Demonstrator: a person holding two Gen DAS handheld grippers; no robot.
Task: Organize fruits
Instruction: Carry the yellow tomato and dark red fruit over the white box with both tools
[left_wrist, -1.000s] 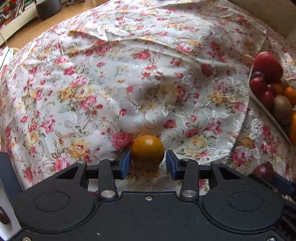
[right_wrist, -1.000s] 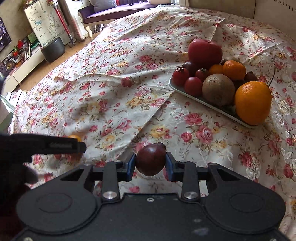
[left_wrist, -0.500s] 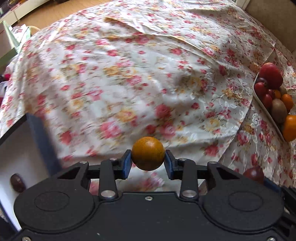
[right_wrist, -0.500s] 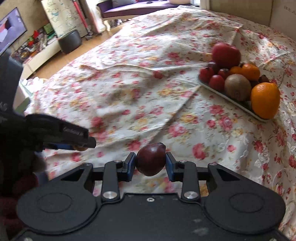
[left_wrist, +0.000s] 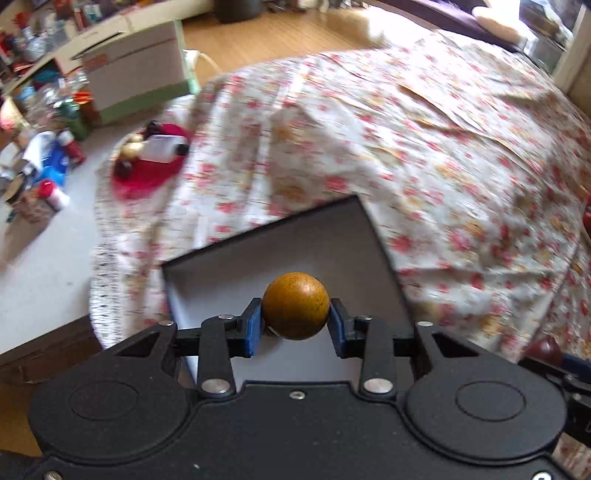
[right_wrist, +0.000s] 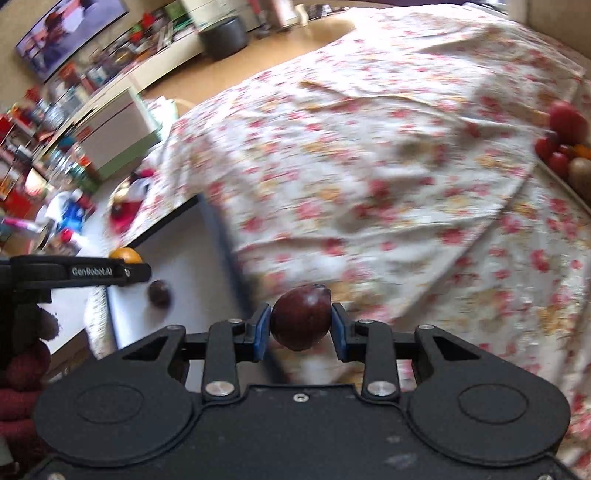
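Observation:
My left gripper (left_wrist: 295, 326) is shut on a round orange-brown fruit (left_wrist: 295, 310) and holds it above a white box with dark walls (left_wrist: 258, 258) at the bed's left edge. My right gripper (right_wrist: 300, 330) is shut on a dark red plum-like fruit (right_wrist: 301, 321) over the floral cloth beside the box (right_wrist: 177, 243). In the right wrist view the left gripper (right_wrist: 127, 271) shows at the left with its orange fruit (right_wrist: 125, 254), and another dark fruit (right_wrist: 159, 292) lies inside the box. The fruit plate (right_wrist: 565, 155) sits at the far right.
The floral bedspread (left_wrist: 424, 147) covers the bed. On the floor to the left lie a red cloth with small items (left_wrist: 147, 162), bottles and clutter (left_wrist: 48, 158), and a cardboard box (left_wrist: 136, 70). A dark stool (right_wrist: 223, 37) stands on the wooden floor.
Both grippers have swung left, away from the fruit plate, each still holding its fruit. The left gripper is now over the white box, and the floor clutter has come into view.

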